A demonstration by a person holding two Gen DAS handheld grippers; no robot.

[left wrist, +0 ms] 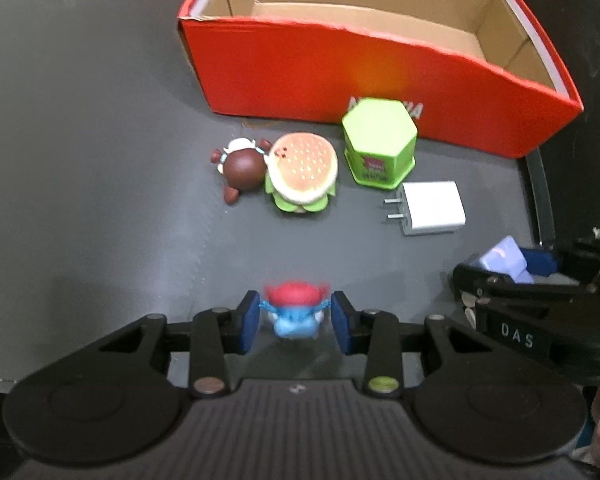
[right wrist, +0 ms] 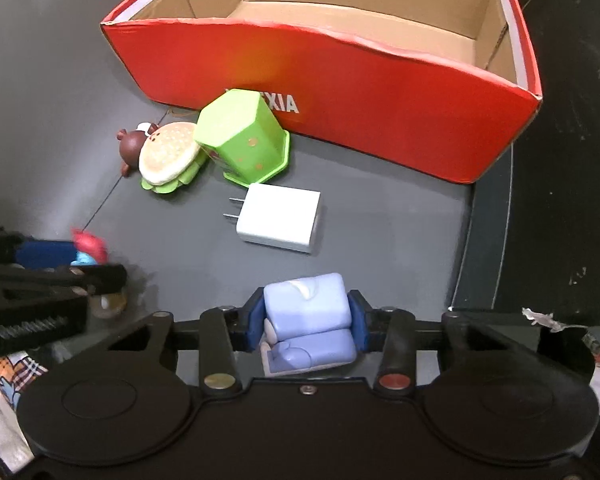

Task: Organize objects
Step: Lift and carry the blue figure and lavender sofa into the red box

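My left gripper (left wrist: 295,322) is shut on a small blue figure with a red cap (left wrist: 294,312), held above the dark table; it also shows in the right wrist view (right wrist: 88,246). My right gripper (right wrist: 308,320) is shut on a pale blue block-shaped toy (right wrist: 306,312), seen from the left wrist view (left wrist: 504,260) too. An open red cardboard box (left wrist: 340,76) (right wrist: 380,120) stands behind, its inside bare. In front of it lie a brown bear figure (left wrist: 242,168), a burger toy (left wrist: 302,170), a green hexagonal container (left wrist: 380,142) and a white plug adapter (left wrist: 432,208).
The dark table (left wrist: 80,160) ends at a rounded edge on the right (right wrist: 488,240). Printed cloth or paper (right wrist: 12,368) shows at the lower left of the right wrist view. The box's lid flap stands up at the back right.
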